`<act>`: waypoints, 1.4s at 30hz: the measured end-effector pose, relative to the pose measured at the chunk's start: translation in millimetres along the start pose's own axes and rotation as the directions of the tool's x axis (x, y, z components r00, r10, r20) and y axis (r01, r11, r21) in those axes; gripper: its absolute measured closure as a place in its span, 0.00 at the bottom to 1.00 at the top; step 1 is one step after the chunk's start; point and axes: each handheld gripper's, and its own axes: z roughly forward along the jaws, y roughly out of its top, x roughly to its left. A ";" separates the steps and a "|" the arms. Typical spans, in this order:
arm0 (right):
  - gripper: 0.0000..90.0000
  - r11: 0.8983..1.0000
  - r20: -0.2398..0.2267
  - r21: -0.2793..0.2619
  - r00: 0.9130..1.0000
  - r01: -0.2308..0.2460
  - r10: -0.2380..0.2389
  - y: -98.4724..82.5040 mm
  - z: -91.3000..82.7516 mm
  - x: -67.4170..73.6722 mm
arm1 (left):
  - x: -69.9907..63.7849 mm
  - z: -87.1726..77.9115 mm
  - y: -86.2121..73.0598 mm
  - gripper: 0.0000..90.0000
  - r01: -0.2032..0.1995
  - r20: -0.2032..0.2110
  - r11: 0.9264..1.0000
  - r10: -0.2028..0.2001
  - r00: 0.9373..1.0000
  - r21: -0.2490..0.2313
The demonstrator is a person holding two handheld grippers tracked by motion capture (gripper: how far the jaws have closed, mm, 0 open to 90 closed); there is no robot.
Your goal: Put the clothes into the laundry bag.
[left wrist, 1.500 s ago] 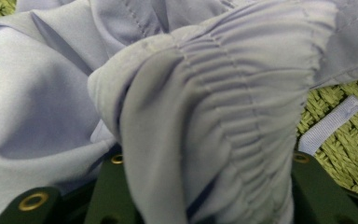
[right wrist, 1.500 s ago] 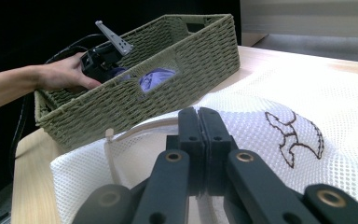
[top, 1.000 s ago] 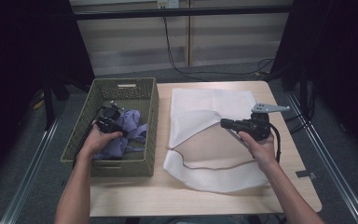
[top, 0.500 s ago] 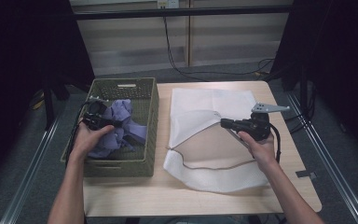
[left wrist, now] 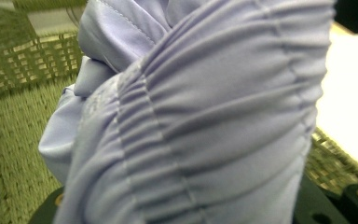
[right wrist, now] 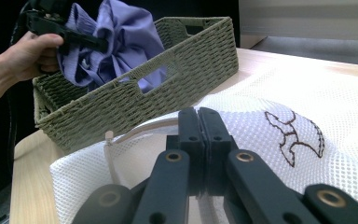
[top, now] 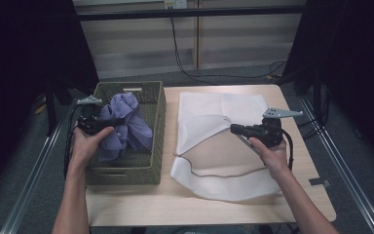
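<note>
- I see a pale wooden table with rounded corners, its bare top showing along the near edge and at the right side.
- On the left half stands an olive woven basket, long side running away from me, with a handle slot in its far wall and another in its near wall.
- My left gripper hangs above the basket's left part, pinching a lilac garment; the cloth is bunched and lifted, with its lower folds draping down inside the basket.
- In the left gripper view the gathered, ribbed fabric sits right against the lens, with the green weave behind it; the jaws themselves are covered there.
- A white mesh laundry bag lies flat across the middle and right of the table, just beside the basket. Its near part is raised so the mouth gapes, and a beige cord runs along that opening.
- My right gripper holds the bag's upper edge; in the right gripper view the two black jaws are pressed together on the mesh, near a dark stitched mark.
- Around the table the floor is grey carpet, with metal rails running along both sides.
- Behind, there are pale wall panels, a dark horizontal bar across them and black cables hanging down to the floor. Both sides of the room are in deep shadow.
</note>
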 end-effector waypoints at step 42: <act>0.99 1.000 -0.005 -0.014 1.000 0.000 0.000 1.1 -1.5 1.9 | -28.4 -84.1 34.8 0.79 -0.029 0.049 0.924 0.052 0.997 -0.382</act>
